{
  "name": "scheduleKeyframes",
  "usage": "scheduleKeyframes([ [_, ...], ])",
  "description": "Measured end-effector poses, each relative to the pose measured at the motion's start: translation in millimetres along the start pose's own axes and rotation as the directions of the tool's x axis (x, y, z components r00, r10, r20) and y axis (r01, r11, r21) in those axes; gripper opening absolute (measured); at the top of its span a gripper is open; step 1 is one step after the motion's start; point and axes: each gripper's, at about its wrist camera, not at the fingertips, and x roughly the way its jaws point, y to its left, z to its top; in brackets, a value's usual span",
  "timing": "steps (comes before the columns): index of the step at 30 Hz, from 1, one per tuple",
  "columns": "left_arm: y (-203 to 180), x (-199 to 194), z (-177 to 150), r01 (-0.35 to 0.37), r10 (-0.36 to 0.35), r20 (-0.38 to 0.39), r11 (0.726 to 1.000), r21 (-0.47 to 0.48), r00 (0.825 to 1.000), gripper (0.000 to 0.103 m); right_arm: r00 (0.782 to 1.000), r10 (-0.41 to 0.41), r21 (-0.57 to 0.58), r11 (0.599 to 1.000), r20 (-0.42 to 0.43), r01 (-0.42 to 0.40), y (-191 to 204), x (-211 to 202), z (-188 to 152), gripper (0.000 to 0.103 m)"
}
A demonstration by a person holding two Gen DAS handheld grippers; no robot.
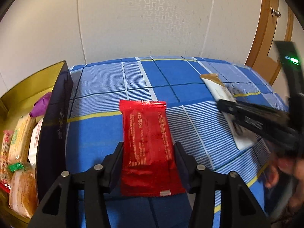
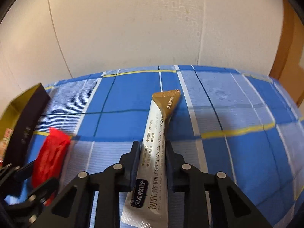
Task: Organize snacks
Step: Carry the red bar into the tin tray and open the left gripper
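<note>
Left hand-held gripper (image 1: 149, 150) clamped on flat red foil snack packet (image 1: 150, 148), both jaws touching packet sides, packet near blue checked cloth on worktop (image 1: 171, 72). Right hand-held gripper (image 2: 153, 152) clenched on long white sachet with gold tip (image 2: 155, 152), pinched mid-length. Dark box with gold lining (image 1: 57, 114) just left, already holding several snacks. Risks, my guess: slick foil slipping out mid-carry; sachet sagging and catching box wall; two grippers bumping near box.
</note>
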Motion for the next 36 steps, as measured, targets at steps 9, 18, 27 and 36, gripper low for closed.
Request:
scheduleKeyframes([
  [9,10,-9,-8,0.051,-0.051,0.008,0.998,-0.029,0.999,0.042,0.988,0.148,0.177,0.972,0.052,-0.155,-23,-26,-32,0.025],
  [18,33,-61,-19,0.163,-0.151,0.107,0.980,-0.114,0.983,0.041,0.986,0.157,0.181,0.970,0.053,-0.164,-23,-25,-32,0.025],
  [27,82,-96,-7,0.158,-0.119,0.197,0.967,-0.199,0.973,0.042,0.987,0.154,0.175,0.971,0.053,-0.161,-22,-25,-33,0.025],
  [36,155,-99,-6,0.078,-0.018,0.175,0.936,-0.343,0.984,0.042,0.986,0.158,0.175,0.971,0.056,-0.165,-21,-26,-34,0.025],
])
